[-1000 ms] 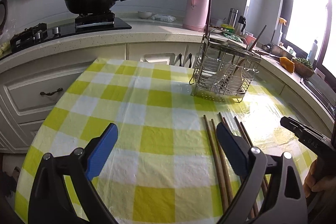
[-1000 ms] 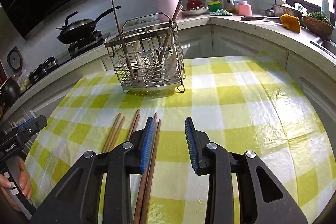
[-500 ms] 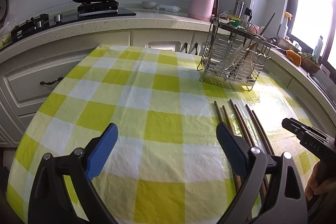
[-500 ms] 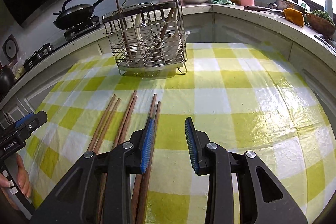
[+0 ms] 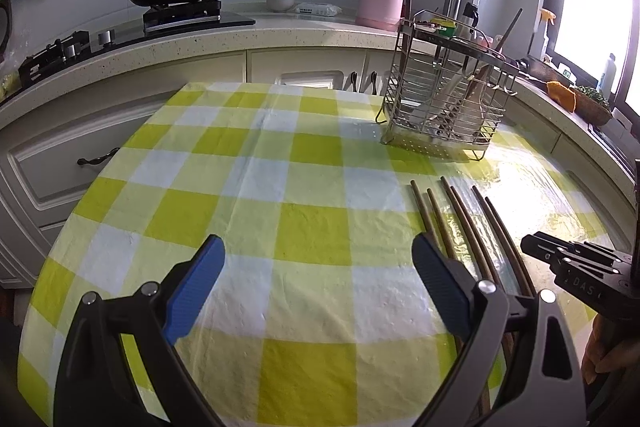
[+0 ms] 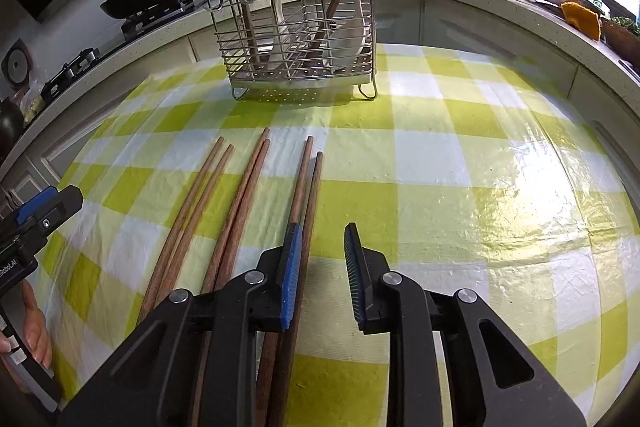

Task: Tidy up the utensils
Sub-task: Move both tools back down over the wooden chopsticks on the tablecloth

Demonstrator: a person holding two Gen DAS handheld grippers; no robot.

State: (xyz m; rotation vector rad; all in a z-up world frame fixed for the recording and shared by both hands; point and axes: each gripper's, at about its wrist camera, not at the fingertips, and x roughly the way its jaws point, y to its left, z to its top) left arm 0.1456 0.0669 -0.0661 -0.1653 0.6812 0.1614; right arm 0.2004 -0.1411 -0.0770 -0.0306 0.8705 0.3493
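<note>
Both grippers have sunk nearer the checked surface [image 5: 312,227]. From the left wrist, the left gripper [image 5: 318,279] gapes wide and empty beside six brown chopsticks [image 5: 460,223]. From the right wrist, the right gripper [image 6: 320,267] is closing, nothing between its jaws; chopsticks [image 6: 240,195] lie in three pairs before the wire rack [image 6: 296,39].

On the right gripper [image 5: 576,267], at the right edge of your left wrist view, you can read the white letters "DAS". On the left gripper [image 6: 36,223], at the left edge of your right wrist view, white lettering ends in "Robot.AI"; its start is cut off.
</note>
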